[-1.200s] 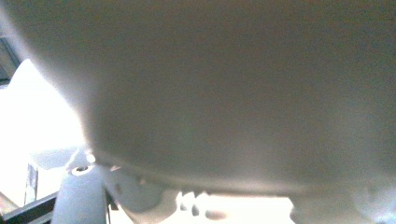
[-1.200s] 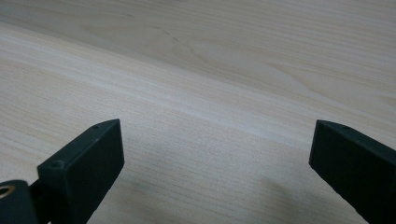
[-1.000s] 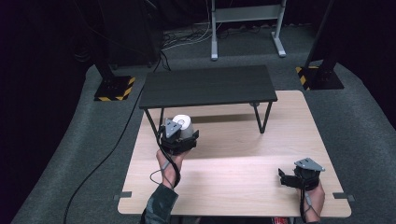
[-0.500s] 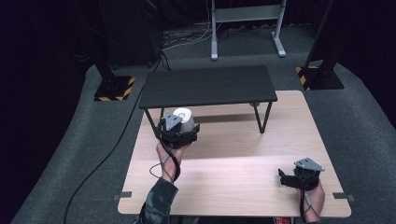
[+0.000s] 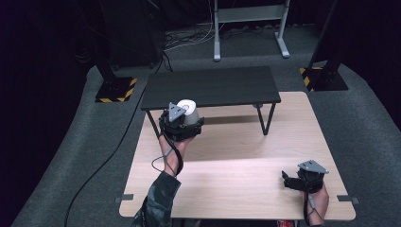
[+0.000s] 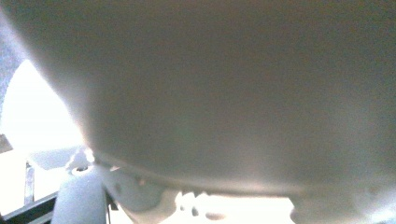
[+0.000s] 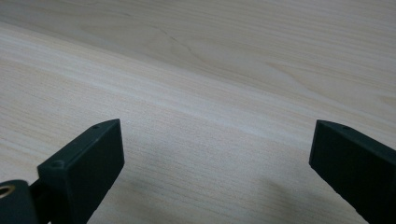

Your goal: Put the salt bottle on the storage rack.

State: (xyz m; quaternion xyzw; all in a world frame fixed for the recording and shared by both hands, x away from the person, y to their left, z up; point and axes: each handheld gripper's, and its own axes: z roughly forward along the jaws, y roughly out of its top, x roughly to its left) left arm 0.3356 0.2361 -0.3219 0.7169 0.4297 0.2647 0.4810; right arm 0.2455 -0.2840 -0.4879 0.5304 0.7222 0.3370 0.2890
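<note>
- White and round, a cup-like object [image 5: 189,110] sits in the left gripper [image 5: 185,124], raised above the far left part of the light wooden table [image 5: 227,165], just in front of the small black bench's front edge.
- Whether it is a cup or a roll cannot be told from the high view; its open top faces up.
- From the left gripper view, the object's pale curved wall [image 6: 224,93] sits right against the lens, blurred, so the jaws themselves are hidden; the gripper appears clamped on it.
- A grey three-cornered plate [image 5: 177,111] tops the left gripper, and its cable [image 5: 165,153] loops down along the person's forearm, which wears a patterned sleeve [image 5: 158,201].
- Behind it, the black bench [image 5: 210,87] stands on the table's far half on thin dark legs.
- Well apart, the right gripper [image 5: 289,180] rests low at the near right corner of the table, held in the person's right hand [image 5: 316,201].
- Its two black jaws stand wide apart in the right gripper view, with bare wood grain [image 7: 215,93] between them and nothing held.
- Grey carpet [image 5: 94,156] surrounds the table, with a black cable across it at left.
</note>
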